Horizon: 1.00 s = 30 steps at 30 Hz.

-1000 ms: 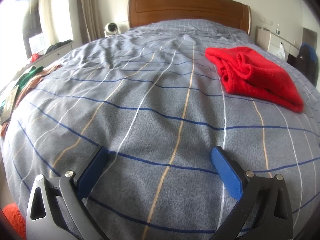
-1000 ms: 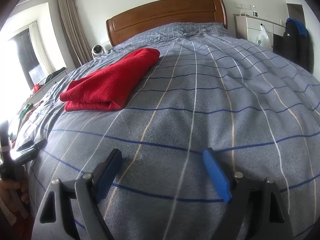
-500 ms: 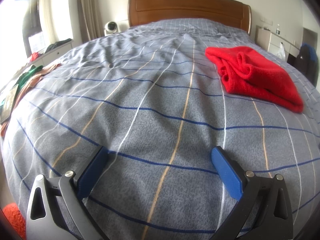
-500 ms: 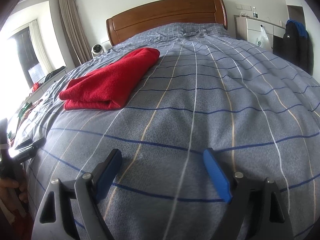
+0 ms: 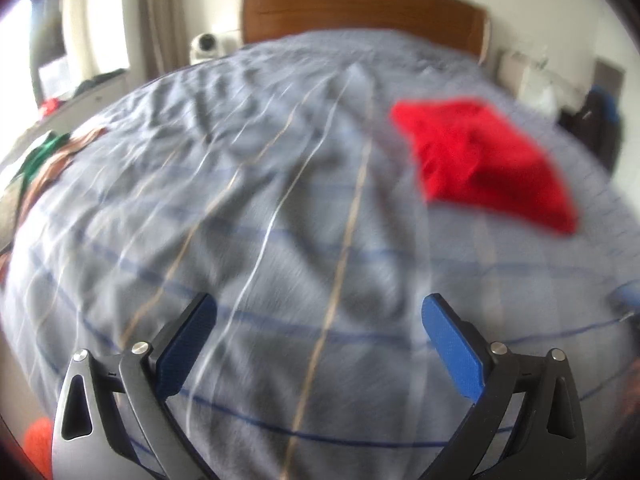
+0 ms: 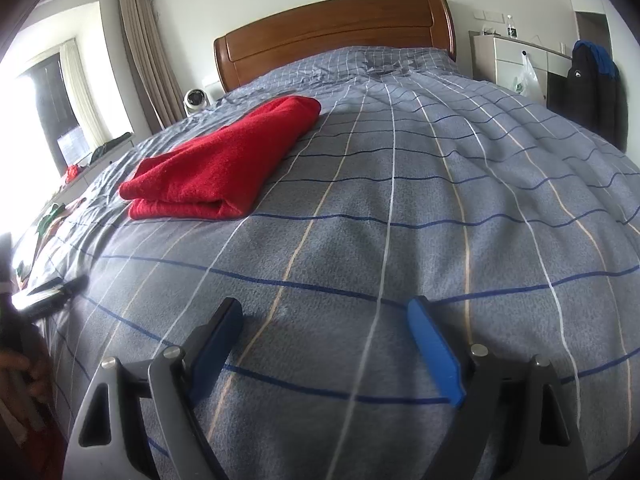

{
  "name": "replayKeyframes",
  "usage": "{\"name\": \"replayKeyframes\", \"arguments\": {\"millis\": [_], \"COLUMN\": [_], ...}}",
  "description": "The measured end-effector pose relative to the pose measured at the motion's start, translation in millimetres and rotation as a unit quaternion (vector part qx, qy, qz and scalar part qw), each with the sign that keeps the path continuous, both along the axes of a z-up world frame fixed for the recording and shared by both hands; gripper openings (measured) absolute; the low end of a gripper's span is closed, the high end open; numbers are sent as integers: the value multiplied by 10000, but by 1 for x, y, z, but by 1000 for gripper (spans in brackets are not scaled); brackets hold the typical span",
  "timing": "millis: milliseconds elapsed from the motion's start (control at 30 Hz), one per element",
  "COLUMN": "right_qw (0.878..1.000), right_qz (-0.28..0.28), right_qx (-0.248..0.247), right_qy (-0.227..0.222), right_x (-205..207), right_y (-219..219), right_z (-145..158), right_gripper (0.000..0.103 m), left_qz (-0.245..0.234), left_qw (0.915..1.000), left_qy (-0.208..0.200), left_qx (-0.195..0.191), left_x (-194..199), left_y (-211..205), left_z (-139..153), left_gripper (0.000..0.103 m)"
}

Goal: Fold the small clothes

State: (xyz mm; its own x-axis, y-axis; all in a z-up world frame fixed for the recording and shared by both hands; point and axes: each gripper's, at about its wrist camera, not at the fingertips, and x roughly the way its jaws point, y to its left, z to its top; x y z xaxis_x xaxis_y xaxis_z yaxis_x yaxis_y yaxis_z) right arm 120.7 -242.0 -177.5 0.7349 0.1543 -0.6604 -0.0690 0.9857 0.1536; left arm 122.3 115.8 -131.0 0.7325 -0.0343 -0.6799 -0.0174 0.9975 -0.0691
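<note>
The red garment [image 6: 224, 168] lies folded into a neat stack on the bed [image 6: 440, 220], toward the headboard [image 6: 332, 36] end and left of the right gripper [image 6: 324, 344]; that piece looks finished. More clothes [image 5: 48, 156] sit unfolded at the bed's left edge, so likely work remains. Both the right gripper and the left gripper [image 5: 320, 328] hang released and empty over the plaid duvet. The left view is blurred. A dresser [image 6: 516, 64] stands right of the headboard.

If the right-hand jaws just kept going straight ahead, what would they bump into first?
Probably only the grey checked bedspread, which rises ahead of the open right gripper. The folded red cloth lies off to the left of that line, though depth is unclear.
</note>
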Motion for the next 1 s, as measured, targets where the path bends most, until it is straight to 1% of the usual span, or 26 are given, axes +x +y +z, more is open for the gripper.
{"name": "replayKeyframes", "arguments": {"millis": [67, 100, 133, 167, 200, 233, 267, 300, 333, 367, 400, 433, 467, 533, 567, 667, 700, 733, 767, 800, 833, 867, 900, 933, 967, 1000], "right_qw": [9998, 9997, 9996, 9987, 9972, 9961, 9947, 9922, 9896, 9862, 9823, 9796, 9753, 9680, 9606, 9429, 9417, 9461, 9539, 9621, 9699, 9811, 9873, 9918, 9933, 9938], "right_qz": [-33, -34, -7, 38, 57, 75, 123, 211, 290, 361, 378, 371, 393, 479, 535, 422, 370, 354, 434, 530, 577, 637, 718, 827, 909, 968], "right_qx": [-106, -5, 201, 487, 732, 875, 1022, 1227, 1409, 1610, 1802, 1907, 2036, 2217, 2417, 2842, 2830, 2699, 2457, 2126, 1780, 1189, 733, 224, -74, -180], "right_qy": [192, 225, 217, 172, 106, 63, 35, 32, 68, 154, 334, 514, 766, 1078, 1262, 1683, 1782, 1752, 1667, 1625, 1562, 1385, 1210, 950, 709, 515], "right_x": [4, 6, 10, 16, 26, 38, 52, 71, 89, 110, 136, 156, 181, 211, 228, 255, 262, 264, 265, 265, 264, 259, 253, 246, 240, 235], "right_y": [3, 2, -1, -4, -7, -8, -9, -9, -9, -9, -9, -8, -6, -1, 3, 11, 17, 23, 32, 42, 51, 66, 78, 92, 101, 107], "right_z": [8, 13, 19, 28, 39, 49, 58, 67, 72, 75, 74, 70, 64, 50, 40, 12, 3, 2, 5, 8, 13, 23, 32, 44, 56, 67], "right_gripper": [84, 84, 84, 84, 84, 84, 84, 84, 84, 84, 84, 84, 84, 84, 84, 84, 83, 76, 58, 48, 37, 34, 33, 31, 31, 30], "left_qz": [-337, -430, -542, -729, -846, -950, -1001, -1018, -954, -856, -794, -788, -783, -877, -939, -942, -932, -972, -1128, -1227, -1265, -1240, -1255, -1253, -1256, -1264], "left_qw": [9958, 9930, 9892, 9843, 9820, 9808, 9816, 9829, 9853, 9865, 9859, 9835, 9820, 9778, 9752, 9720, 9712, 9702, 9672, 9657, 9671, 9716, 9742, 9759, 9774, 9785], "left_qy": [-239, -255, -227, -103, 20, 218, 491, 696, 931, 1111, 1308, 1514, 1614, 1786, 1886, 1998, 2027, 2040, 2051, 2038, 1978, 1871, 1763, 1674, 1545, 1408], "left_qx": [-813, -1071, -1344, -1603, -1688, -1689, -1549, -1369, -1071, -845, -674, -595, -592, -656, -672, -802, -840, -877, -984, -1045, -980, -746, -633, -626, -708, -822], "left_x": [9, 17, 29, 52, 67, 89, 119, 141, 164, 179, 194, 209, 216, 228, 233, 240, 240, 239, 236, 236, 233, 229, 225, 223, 220, 218], "left_y": [4, 4, 2, -6, -11, -21, -34, -43, -52, -56, -59, -62, -61, -61, -62, -60, -60, -61, -65, -70, -75, -81, -85, -86, -84, -81], "left_z": [31, 39, 49, 57, 59, 59, 53, 45, 35, 26, 16, 5, 0, -5, -8, -8, -9, -10, -11, -9, -6, 0, 8, 16, 29, 42], "left_gripper": [103, 103, 103, 103, 103, 103, 103, 102, 102, 102, 102, 102, 102, 102, 102, 102, 91, 65, 51, 27, 23, 20, 18, 17, 17, 17]}}
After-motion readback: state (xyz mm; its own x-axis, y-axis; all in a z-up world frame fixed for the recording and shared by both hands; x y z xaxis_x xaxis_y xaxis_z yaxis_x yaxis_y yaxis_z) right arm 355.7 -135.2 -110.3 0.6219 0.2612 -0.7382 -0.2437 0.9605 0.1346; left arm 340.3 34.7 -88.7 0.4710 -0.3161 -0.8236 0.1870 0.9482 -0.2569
